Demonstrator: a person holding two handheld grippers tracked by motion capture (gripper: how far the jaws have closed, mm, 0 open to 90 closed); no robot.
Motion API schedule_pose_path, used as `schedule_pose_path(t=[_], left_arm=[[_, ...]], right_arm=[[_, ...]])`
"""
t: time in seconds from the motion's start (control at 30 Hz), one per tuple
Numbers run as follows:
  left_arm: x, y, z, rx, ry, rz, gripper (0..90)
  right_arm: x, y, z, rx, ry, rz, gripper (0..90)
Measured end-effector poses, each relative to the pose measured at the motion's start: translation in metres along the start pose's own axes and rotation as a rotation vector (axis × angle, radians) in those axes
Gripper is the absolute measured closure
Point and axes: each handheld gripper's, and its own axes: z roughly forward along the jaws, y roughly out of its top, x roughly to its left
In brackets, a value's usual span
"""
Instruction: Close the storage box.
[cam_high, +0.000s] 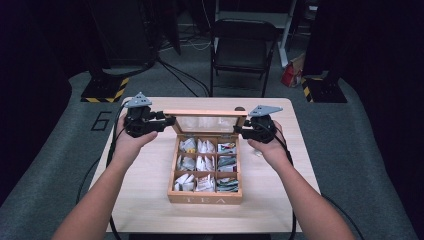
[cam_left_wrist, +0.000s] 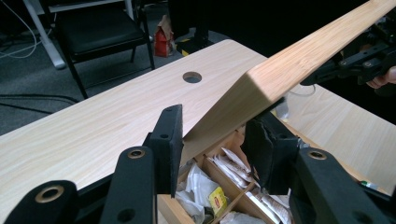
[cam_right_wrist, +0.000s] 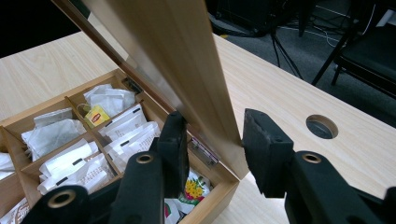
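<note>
Right now the person is working on the lid (cam_high: 207, 123) of a wooden tea box (cam_high: 205, 196), with one gripper at each end of it. The box is sitting in the middle of the table (cam_high: 150, 200), and its little square spaces are holding tea bags (cam_high: 198, 165). The lid is standing up, tilted, along the far side of the box.

The left gripper (cam_left_wrist: 215, 135) is straddling the left end of the lid. Its jaws are partly closed around the wood edge. One pad is looking close to the wood and the other pad has a small gap, so it is not squeezing hard.

The right gripper (cam_right_wrist: 212, 149) is straddling the right end. Its jaws are standing apart, with the lid edge between them and space on one side.

To do this step well, I think both hands should be moving together, at the same speed, so the lid is not twisting on its hinges. Going slowly is best. The jaws should be staying on the wood frame, not the clear pane. The lid should be coming to rest gently, without bumping the tea bags.
</note>
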Motion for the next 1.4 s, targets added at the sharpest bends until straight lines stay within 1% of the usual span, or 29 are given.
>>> schedule_pose_path(t=[0.03,0.07,0.1,0.17,0.27,0.3,0.33,0.37,0.5,0.63,0.73,0.9,1.07,1.1,1.3,1.4], left_arm=[[-0.001,0.000,-0.002,0.004,-0.008,-0.005,57.7],[-0.001,0.000,-0.002,-0.005,-0.004,-0.005,57.8],[-0.002,0.001,-0.004,0.002,-0.009,-0.005,57.9],[-0.003,0.001,-0.007,-0.011,-0.004,-0.002,58.0],[-0.005,0.003,-0.009,0.002,0.000,0.006,58.7],[-0.006,0.002,-0.010,0.002,-0.001,0.005,58.7],[-0.006,0.002,-0.010,-0.002,-0.001,0.004,58.7],[-0.006,0.001,-0.010,-0.002,-0.004,0.002,58.7],[-0.007,-0.001,-0.011,-0.007,-0.002,0.003,58.7],[-0.009,-0.004,-0.012,-0.009,-0.006,0.003,58.6],[-0.012,-0.007,-0.014,-0.009,-0.007,0.007,58.4],[-0.016,-0.014,-0.016,-0.015,-0.009,0.009,58.1],[-0.020,-0.020,-0.019,-0.018,-0.009,0.012,58.0],[-0.021,-0.021,-0.020,-0.012,-0.012,0.016,58.0],[-0.026,-0.032,-0.024,-0.021,-0.022,0.015,58.0],[-0.029,-0.036,-0.025,-0.018,-0.017,0.028,57.9]], right_arm=[[0.001,0.000,0.000,-0.003,-0.002,0.008,60.3],[0.001,0.000,0.000,-0.002,-0.003,0.010,60.3],[0.002,-0.001,0.000,-0.002,-0.003,0.016,60.2],[0.002,-0.001,0.000,-0.006,0.000,0.017,60.0],[0.001,-0.002,0.000,-0.008,0.003,0.015,59.3],[0.002,-0.003,0.000,-0.008,0.005,0.031,58.7],[0.001,-0.003,0.000,-0.011,0.009,0.028,57.7],[0.001,-0.004,0.000,-0.008,0.013,0.040,57.1],[0.002,-0.007,-0.001,0.000,0.010,0.033,56.3],[0.004,-0.008,-0.005,-0.002,0.014,0.040,56.2],[0.007,-0.009,-0.010,-0.007,0.017,0.034,56.0],[0.013,-0.011,-0.021,-0.002,0.025,0.045,56.1],[0.020,-0.014,-0.034,-0.016,0.044,0.044,56.1],[0.022,-0.015,-0.037,-0.016,0.050,0.041,56.1],[0.034,-0.021,-0.049,-0.023,0.061,0.014,56.3],[0.039,-0.024,-0.055,-0.029,0.064,0.009,56.3]])
